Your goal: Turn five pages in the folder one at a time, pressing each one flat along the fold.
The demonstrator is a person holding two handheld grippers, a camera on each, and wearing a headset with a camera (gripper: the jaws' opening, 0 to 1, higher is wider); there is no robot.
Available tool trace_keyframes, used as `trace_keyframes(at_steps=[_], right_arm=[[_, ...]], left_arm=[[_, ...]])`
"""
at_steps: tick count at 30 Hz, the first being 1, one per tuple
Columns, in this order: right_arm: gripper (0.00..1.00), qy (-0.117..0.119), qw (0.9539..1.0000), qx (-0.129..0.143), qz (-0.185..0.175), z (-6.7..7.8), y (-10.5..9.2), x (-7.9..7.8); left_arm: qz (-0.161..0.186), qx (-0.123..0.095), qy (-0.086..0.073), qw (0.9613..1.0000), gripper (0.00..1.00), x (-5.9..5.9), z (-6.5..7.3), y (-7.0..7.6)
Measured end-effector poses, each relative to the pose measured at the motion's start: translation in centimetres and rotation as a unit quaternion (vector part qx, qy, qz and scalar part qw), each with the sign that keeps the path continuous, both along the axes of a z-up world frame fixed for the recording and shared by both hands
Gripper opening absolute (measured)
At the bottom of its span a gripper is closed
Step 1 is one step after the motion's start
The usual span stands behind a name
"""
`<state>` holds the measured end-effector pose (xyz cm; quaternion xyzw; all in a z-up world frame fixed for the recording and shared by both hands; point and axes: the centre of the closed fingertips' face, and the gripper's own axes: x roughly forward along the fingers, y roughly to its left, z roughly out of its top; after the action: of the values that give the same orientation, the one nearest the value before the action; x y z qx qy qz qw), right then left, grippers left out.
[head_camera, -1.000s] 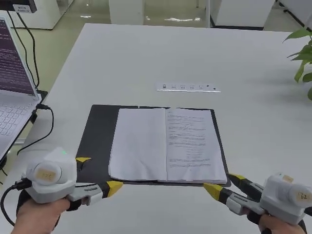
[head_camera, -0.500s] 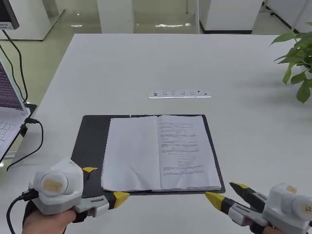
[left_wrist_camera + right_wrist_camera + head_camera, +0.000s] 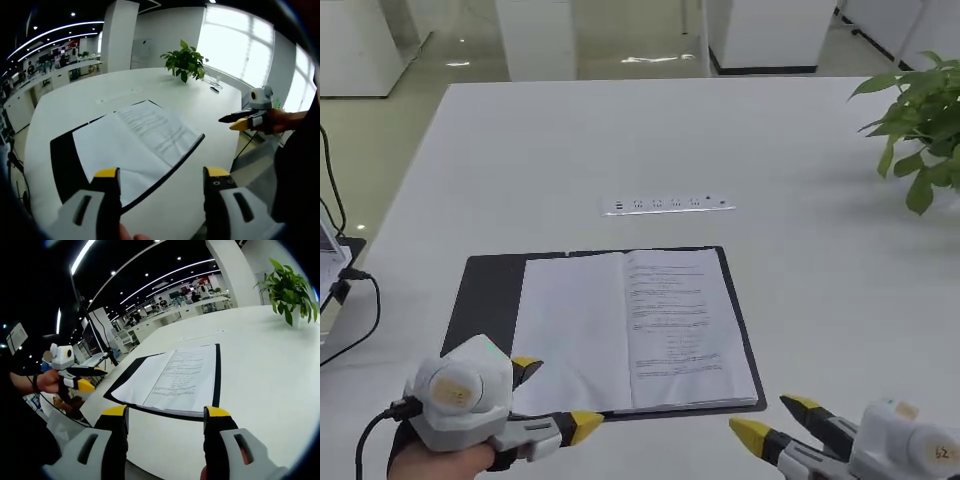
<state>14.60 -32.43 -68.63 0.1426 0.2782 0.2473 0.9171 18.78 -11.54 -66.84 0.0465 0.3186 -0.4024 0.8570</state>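
1 folder point(image 3: 485, 295), open flat on the table point(image 3: 620, 130) near the person, spine running away from them. Holds 2 exposed pages: blank page point(image 3: 570, 330) left, printed page point(image 3: 675, 325) right. 2 grippers at its near corners, left gripper point(image 3: 555, 395) and right gripper point(image 3: 775, 418), both jaws spread, holding nothing
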Motion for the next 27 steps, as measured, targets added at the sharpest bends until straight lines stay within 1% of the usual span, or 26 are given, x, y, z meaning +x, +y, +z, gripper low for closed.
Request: trace_keyframes(at_steps=[4,6,8,11,16,18,19,21,23,25,27], right_arm=[[0.59,0.002,1.0000,-0.001,0.004,0.0,0.0,0.0],[0.59,0.004,1.0000,0.000,0.004,-0.1,-0.1,0.1],[0.60,0.008,0.9999,-0.001,0.006,-0.4,-0.2,0.1],[0.60,0.013,0.9999,0.000,0.007,-0.4,-0.2,0.0],[0.60,0.018,0.9998,0.002,0.011,-0.8,-0.2,-0.2],[0.60,0.020,0.9997,0.003,0.011,-0.9,-0.3,-0.2],[0.60,0.021,0.9997,0.003,0.011,-1.1,-0.4,-0.2],[0.60,0.021,0.9997,0.003,0.012,-1.0,-0.5,-0.2],[0.60,0.021,0.9997,0.004,0.013,-1.1,-0.6,-0.3],[0.60,0.023,0.9997,0.006,0.012,-1.2,-0.7,-0.3],[0.60,0.024,0.9996,0.008,0.012,-1.2,-0.8,-0.3]], left_arm=[[-0.018,0.004,0.001,0.9998,0.68,0.6,-0.2,-1.6],[-0.023,0.002,0.003,0.9997,0.67,0.9,-0.3,-2.3],[-0.029,0.002,0.003,0.9996,0.67,1.4,-0.2,-3.4],[-0.038,0.001,0.004,0.9993,0.67,1.9,-0.2,-4.7],[-0.068,0.009,0.001,0.9976,0.68,3.0,-0.7,-7.7],[-0.074,0.012,0.002,0.9972,0.68,3.3,-0.8,-8.6],[-0.080,0.012,0.003,0.9967,0.68,3.5,-1.0,-9.3],[-0.086,0.012,0.005,0.9962,0.68,3.6,-1.1,-10.3],[-0.098,0.015,0.003,0.9951,0.68,3.8,-1.4,-11.8],[-0.106,0.016,0.005,0.9943,0.68,4.0,-1.7,-12.9],[-0.110,0.016,0.008,0.9937,0.68,4.2,-2.1,-13.8]])
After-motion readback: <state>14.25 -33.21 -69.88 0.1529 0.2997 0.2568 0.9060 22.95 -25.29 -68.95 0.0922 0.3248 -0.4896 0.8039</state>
